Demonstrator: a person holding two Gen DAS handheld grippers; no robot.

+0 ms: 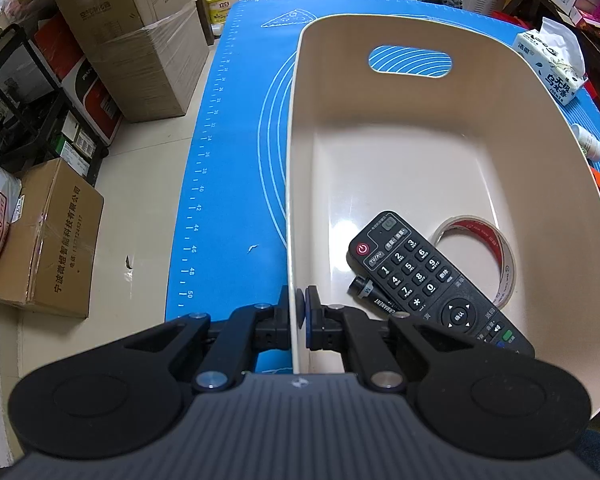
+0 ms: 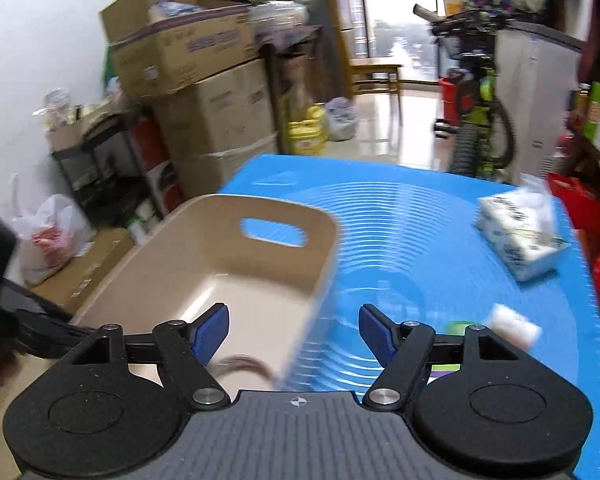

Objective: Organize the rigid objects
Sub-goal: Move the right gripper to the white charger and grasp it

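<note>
A beige plastic bin (image 1: 380, 80) with a handle slot stands on the blue mat (image 1: 236, 160). Inside it lie a black remote control (image 1: 428, 280), a roll of clear tape (image 1: 488, 256) and a black marker (image 1: 370, 294) partly under the remote. My left gripper (image 1: 298, 308) is shut on the bin's left wall. In the blurred right wrist view, my right gripper (image 2: 294, 330) is open and empty above the bin's right wall (image 2: 320, 280). The tape (image 2: 240, 364) shows below it.
A tissue pack (image 1: 552, 68) and a small white bottle (image 1: 588, 142) lie on the mat right of the bin; both show in the right wrist view: the pack (image 2: 520, 236), the bottle (image 2: 512, 326). Cardboard boxes (image 1: 132, 40) and a shelf stand on the floor at left.
</note>
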